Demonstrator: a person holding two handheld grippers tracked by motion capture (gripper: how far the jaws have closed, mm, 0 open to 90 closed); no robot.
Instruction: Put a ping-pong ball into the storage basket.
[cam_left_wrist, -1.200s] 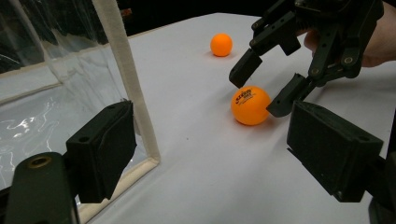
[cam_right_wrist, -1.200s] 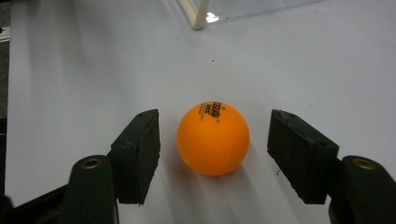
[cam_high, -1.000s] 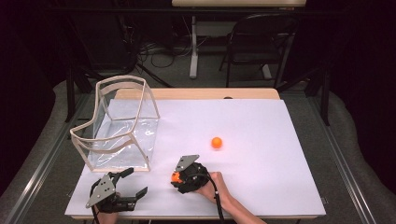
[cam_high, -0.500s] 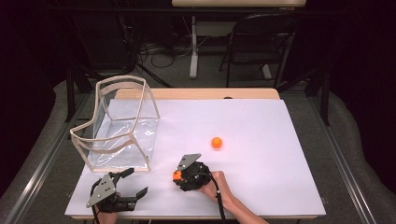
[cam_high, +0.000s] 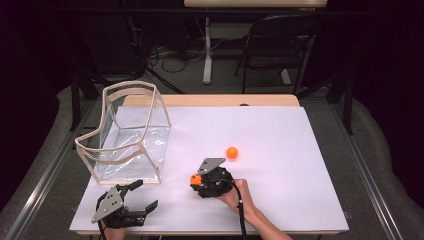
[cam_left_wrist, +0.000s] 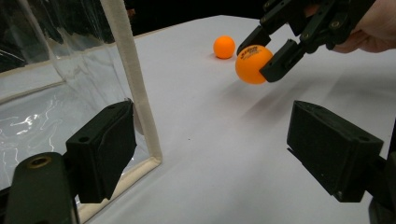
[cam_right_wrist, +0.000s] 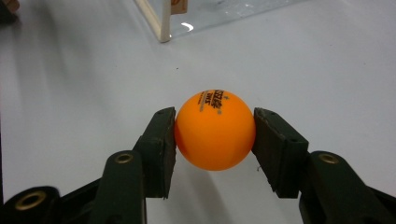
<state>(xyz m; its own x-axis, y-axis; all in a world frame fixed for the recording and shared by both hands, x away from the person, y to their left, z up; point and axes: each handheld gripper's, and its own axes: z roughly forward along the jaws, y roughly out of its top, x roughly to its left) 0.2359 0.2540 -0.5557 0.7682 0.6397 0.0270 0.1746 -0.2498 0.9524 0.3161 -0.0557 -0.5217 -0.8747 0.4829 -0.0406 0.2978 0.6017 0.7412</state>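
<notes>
Clamping an orange ball (cam_right_wrist: 215, 130) between both pads, right gripper (cam_right_wrist: 215, 135) holds it above the table (cam_high: 300, 150); left gripper (cam_left_wrist: 210, 154) stands released

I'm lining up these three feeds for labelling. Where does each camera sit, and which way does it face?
High view: above the person's side, looking forward and down on the white table; forearms show, with left gripper and right gripper.
Left gripper view: looks along its open jaws, past the clear bin.
Right gripper view: looks along jaws clamping the held orange ball.
All views share that ball.
</notes>
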